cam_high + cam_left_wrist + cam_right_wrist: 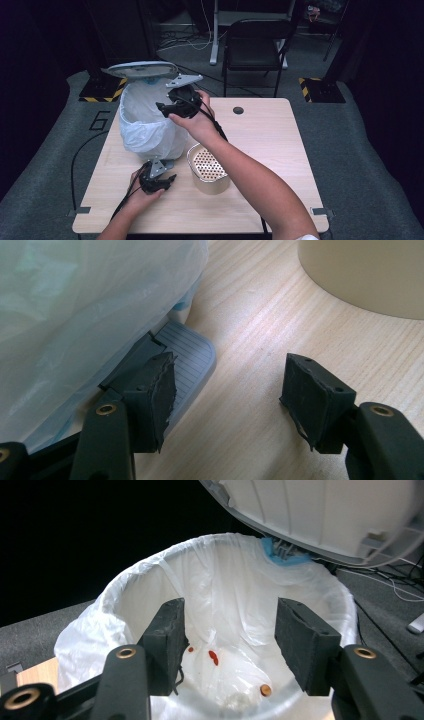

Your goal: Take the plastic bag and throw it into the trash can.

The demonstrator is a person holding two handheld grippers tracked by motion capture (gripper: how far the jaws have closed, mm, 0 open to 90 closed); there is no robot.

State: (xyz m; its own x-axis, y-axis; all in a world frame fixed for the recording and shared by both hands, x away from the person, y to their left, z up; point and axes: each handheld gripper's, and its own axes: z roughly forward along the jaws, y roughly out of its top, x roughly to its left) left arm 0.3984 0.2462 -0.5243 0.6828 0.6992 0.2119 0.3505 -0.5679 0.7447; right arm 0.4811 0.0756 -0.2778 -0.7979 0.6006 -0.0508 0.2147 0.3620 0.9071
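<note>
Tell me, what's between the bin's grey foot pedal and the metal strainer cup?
Just bare wooden table, seen in the left gripper view between the pedal and the cup.

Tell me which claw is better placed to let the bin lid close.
Left. The left claw is open with one jaw over the grey ribbed foot pedal of the white bag-lined pedal bin; the right claw hovers open above its mouth.
</note>
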